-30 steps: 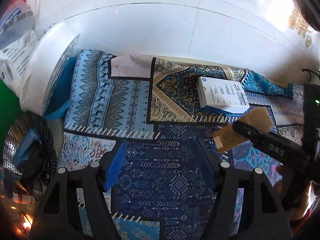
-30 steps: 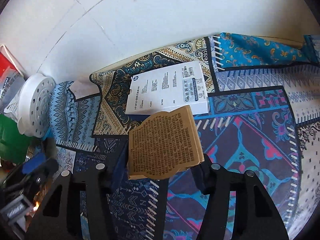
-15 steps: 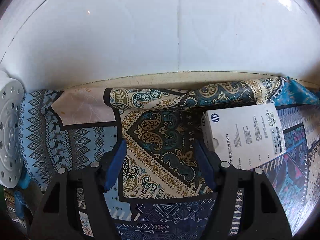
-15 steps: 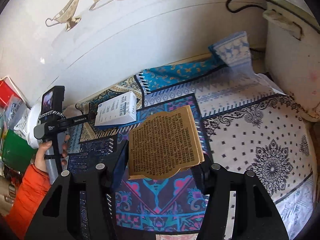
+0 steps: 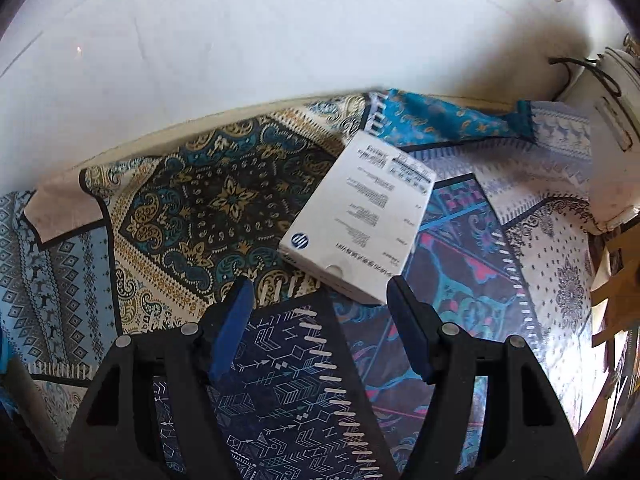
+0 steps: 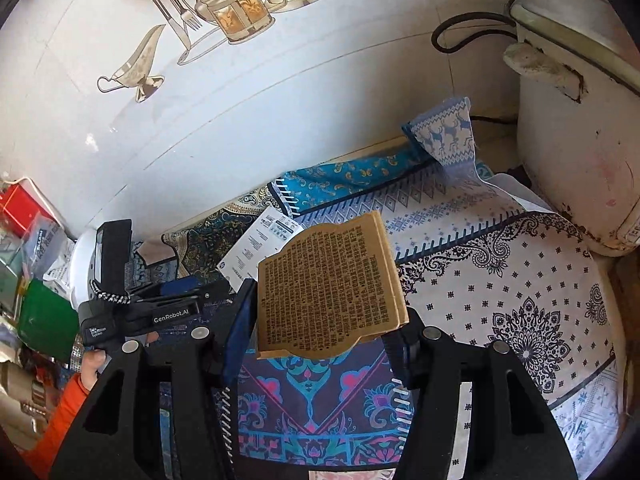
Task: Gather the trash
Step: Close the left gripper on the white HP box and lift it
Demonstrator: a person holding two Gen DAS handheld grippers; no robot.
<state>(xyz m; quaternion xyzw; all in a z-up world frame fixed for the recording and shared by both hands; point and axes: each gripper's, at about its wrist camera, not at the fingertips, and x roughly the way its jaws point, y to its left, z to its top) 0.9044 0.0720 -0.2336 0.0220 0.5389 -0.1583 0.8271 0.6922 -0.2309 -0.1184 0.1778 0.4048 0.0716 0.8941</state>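
Observation:
A white HP box [image 5: 360, 216] lies on the patterned cloth [image 5: 200, 200], just ahead of my left gripper [image 5: 320, 300]. The left gripper is open and empty, its blue pads apart, with the box's near corner just beyond the tips. My right gripper [image 6: 324, 320] is shut on a piece of brown printed cardboard [image 6: 328, 284] and holds it above the cloth. In the right wrist view the left gripper [image 6: 168, 304] is at the left, with the white box [image 6: 256, 248] beyond it.
A white tiled wall [image 5: 280, 40] stands behind the cloth. A large white pot [image 6: 576, 120] with a black cable stands at the right. A white perforated disc [image 6: 82, 264], a green box [image 6: 44, 316] and packets sit at the left.
My left gripper swung right from the far wall toward the white box, which now lies near its tips. My right gripper moved a little further right with the cardboard, bringing the white pot closer.

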